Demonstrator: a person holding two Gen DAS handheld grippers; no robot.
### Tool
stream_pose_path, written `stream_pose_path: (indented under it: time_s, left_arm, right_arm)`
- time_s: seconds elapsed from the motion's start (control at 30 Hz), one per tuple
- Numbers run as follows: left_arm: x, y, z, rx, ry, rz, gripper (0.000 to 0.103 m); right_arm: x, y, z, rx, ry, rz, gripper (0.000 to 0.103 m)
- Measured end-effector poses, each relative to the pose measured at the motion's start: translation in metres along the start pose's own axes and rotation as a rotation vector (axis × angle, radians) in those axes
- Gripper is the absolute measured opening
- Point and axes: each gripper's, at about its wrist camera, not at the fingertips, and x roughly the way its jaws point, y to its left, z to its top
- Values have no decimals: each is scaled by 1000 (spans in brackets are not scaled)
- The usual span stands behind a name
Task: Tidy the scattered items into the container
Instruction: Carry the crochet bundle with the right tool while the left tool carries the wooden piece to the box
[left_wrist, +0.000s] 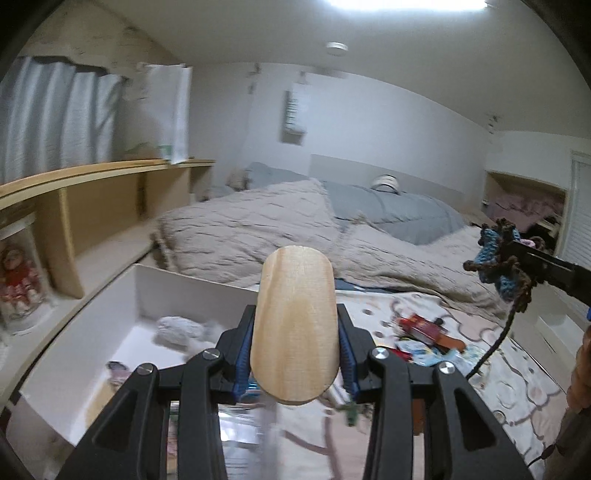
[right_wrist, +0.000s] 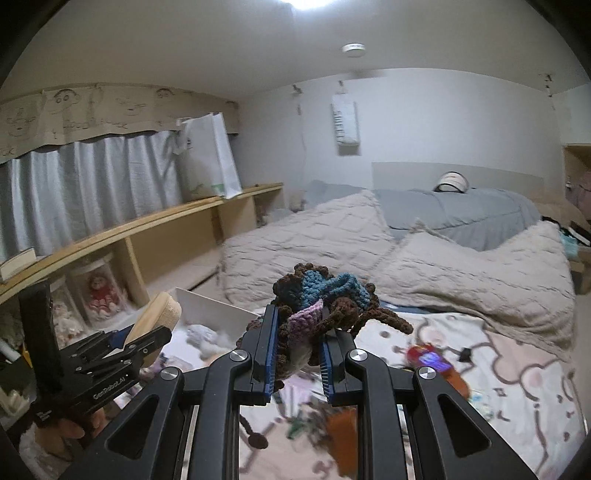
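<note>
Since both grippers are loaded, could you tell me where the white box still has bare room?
The white rectangular box is bare along its far wall and left side; a grey fluffy toy fills its middle. The patterned bedspread beside it is crowded.

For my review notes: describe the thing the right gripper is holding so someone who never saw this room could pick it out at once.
Start at the bed with the cartoon-print sheet and find the right gripper raised above it. Clamped between its blue-padded fingers is a crocheted yarn toy. It is the only knitted item: dark brown with teal and lilac patches and dangling brown cords, unlike the smooth wooden piece in the left gripper.
</note>
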Motion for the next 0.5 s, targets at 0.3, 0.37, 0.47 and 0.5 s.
stream_pose_path:
  time_s: [0.3,0.37,0.47,0.5]
  left_arm:
    - [-3,62,-2,-68,-18,147,39]
    - [-2,76,-5,-78,-9,184,39]
    - [3,94,-11,-96,19,229,39]
    - [5,99,-13,-103,31,240,39]
  right_arm:
    - [37,45,13,-3,14,109,20]
    - [47,52,14,5,27,135,20]
    - [60,65,13,12,51,172,20]
    - [67,71,12,12,66,188,20]
